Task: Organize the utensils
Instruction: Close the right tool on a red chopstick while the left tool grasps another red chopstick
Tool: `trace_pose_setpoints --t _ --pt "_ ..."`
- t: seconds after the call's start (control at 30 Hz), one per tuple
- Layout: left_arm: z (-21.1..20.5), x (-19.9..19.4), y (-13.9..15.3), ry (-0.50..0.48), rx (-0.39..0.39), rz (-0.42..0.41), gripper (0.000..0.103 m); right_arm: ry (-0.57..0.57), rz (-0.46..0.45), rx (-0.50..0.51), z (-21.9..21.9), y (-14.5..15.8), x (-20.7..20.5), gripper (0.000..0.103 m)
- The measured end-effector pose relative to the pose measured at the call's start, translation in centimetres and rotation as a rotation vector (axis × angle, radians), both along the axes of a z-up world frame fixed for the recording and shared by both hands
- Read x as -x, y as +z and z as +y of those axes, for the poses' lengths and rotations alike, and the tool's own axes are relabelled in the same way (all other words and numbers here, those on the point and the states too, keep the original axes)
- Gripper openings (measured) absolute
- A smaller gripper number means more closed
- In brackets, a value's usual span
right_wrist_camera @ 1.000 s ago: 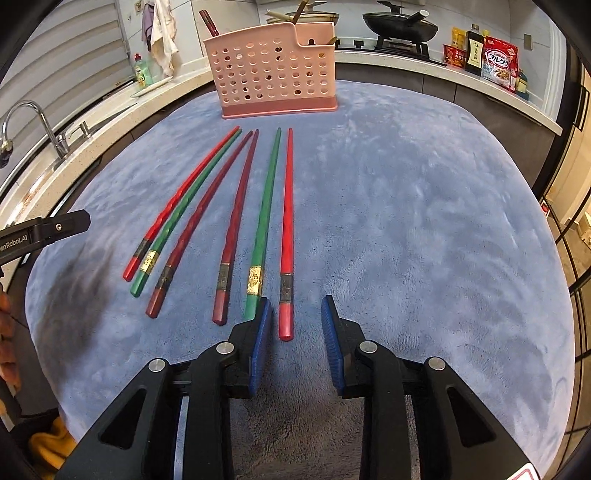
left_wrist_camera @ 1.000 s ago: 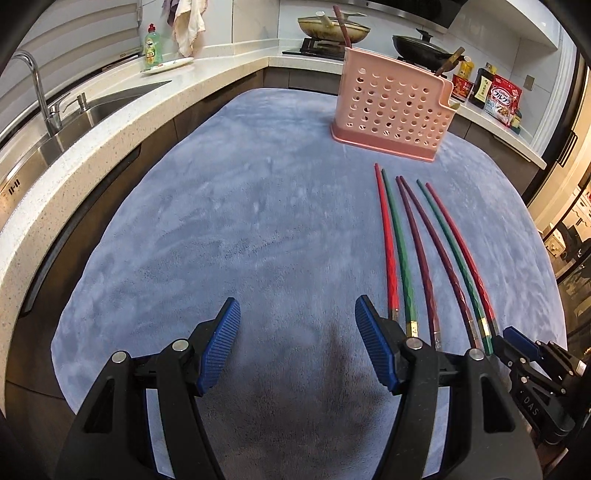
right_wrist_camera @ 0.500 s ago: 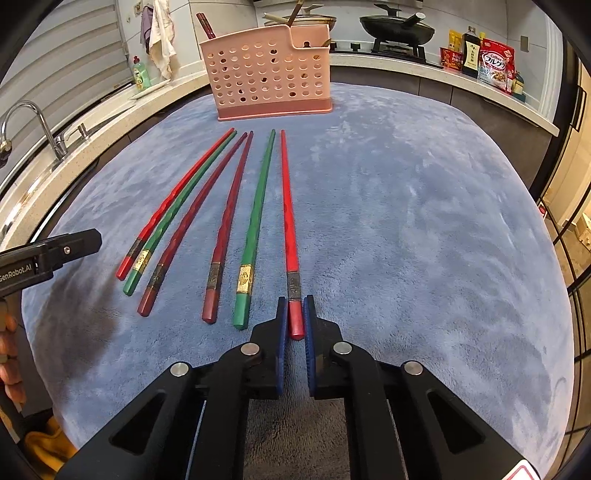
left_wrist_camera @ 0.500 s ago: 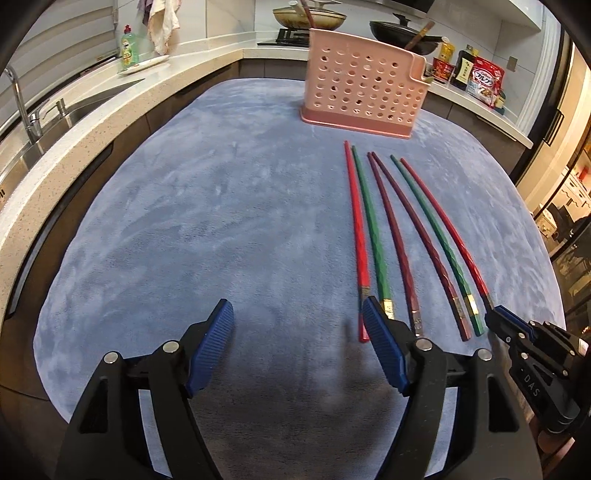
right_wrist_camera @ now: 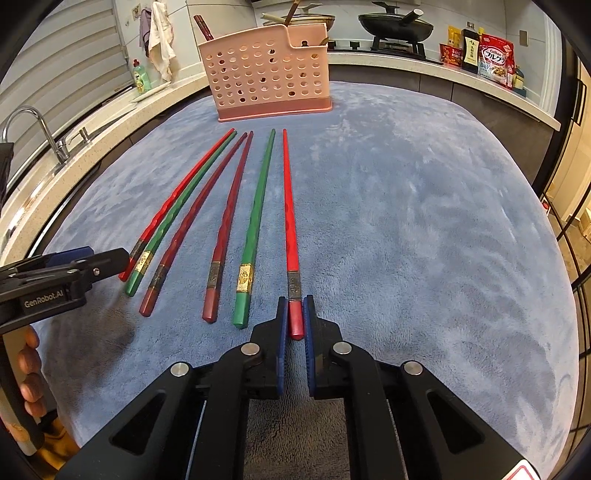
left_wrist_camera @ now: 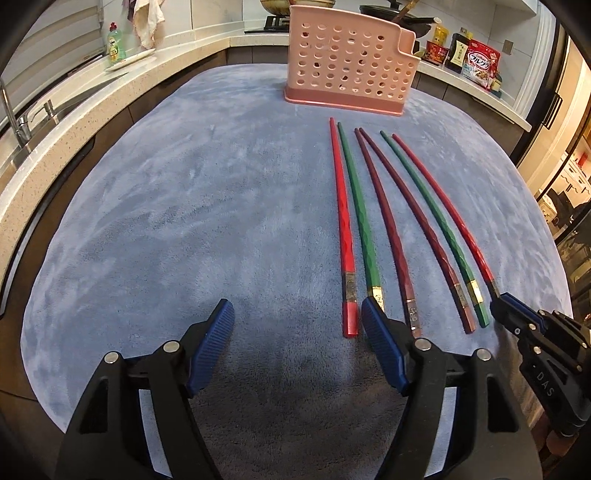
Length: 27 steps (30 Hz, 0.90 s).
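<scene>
Several chopsticks, red, green and maroon, lie side by side on a blue-grey mat [right_wrist_camera: 424, 221], tips toward a pink perforated utensil holder [right_wrist_camera: 269, 81]. My right gripper [right_wrist_camera: 295, 314] is shut on the thick end of the rightmost red chopstick [right_wrist_camera: 290, 218], which still rests on the mat. In the left wrist view that gripper [left_wrist_camera: 506, 306] shows at the right, on the same chopstick [left_wrist_camera: 443, 199]. My left gripper [left_wrist_camera: 297, 321] is open and empty, low over the mat, its right finger beside the leftmost red chopstick [left_wrist_camera: 341, 206] and over a green one [left_wrist_camera: 358, 206].
The holder [left_wrist_camera: 347, 70] stands at the mat's far edge with a few utensils in it. A sink and tap [right_wrist_camera: 33, 125] are on the left counter. A stove with pans [right_wrist_camera: 399, 26] and food packets [right_wrist_camera: 495, 59] line the back counter.
My right gripper closed on the end of the rightmost red chopstick. My left gripper moved right and forward, toward the leftmost chopsticks, staying open.
</scene>
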<state>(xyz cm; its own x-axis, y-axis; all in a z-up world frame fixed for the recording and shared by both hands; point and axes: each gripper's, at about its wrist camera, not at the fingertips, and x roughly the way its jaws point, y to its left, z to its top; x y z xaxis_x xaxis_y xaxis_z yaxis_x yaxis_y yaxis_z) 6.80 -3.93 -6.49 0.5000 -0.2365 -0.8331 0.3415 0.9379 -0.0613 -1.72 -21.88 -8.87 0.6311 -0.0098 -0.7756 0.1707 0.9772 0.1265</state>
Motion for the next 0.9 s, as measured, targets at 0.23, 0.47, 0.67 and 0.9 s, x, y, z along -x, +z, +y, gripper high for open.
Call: trace_pose_setpoints --t 0.23,0.47,0.67,0.9 --pt "-0.4 0.0 -0.4 -0.006 -0.03 -0.008 0.06 0.0 0.0 -0.001 0.0 0.0 0.0 0.007" --pt "-0.3 -0.1 -0.2 -0.024 -0.021 -0.002 0.026 0.002 -0.001 -0.004 -0.1 0.0 0.1 0.007" --pt "-0.4 -0.2 -0.1 -0.034 -0.016 0.006 0.01 0.006 -0.002 -0.005 0.0 0.3 0.3 0.007" --pt "-0.2 0.0 0.7 -0.027 -0.028 0.008 0.01 0.003 -0.026 -0.019 -0.2 2.0 0.9 0.007"
